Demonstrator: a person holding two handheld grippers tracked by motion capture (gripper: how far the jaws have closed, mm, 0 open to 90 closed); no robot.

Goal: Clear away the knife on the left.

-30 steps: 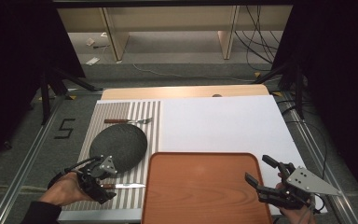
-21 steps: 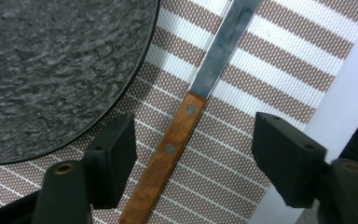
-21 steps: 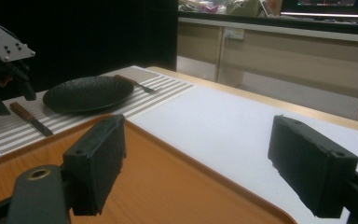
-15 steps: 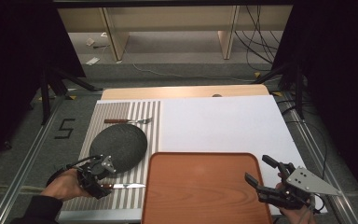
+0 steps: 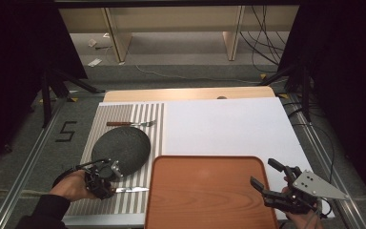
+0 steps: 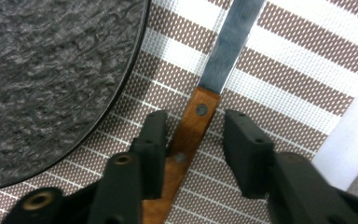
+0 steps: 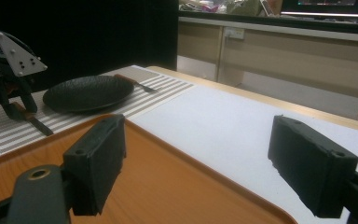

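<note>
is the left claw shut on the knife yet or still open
Open. In the left gripper view the left claw straddles the knife handle, with striped mat showing between the handle and one jaw.

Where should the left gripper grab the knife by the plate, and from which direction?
Grip the knife by its wooden handle, coming down from above. It lies flat on the striped mat, so only the handle's two long sides offer faces to pinch. The left gripper already straddles the handle, jaws open. The dark plate sits close beside, so come straight down.

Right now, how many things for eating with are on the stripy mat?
2: a fork beyond the dark plate, and a knife near it, between the left gripper jaws.
</note>
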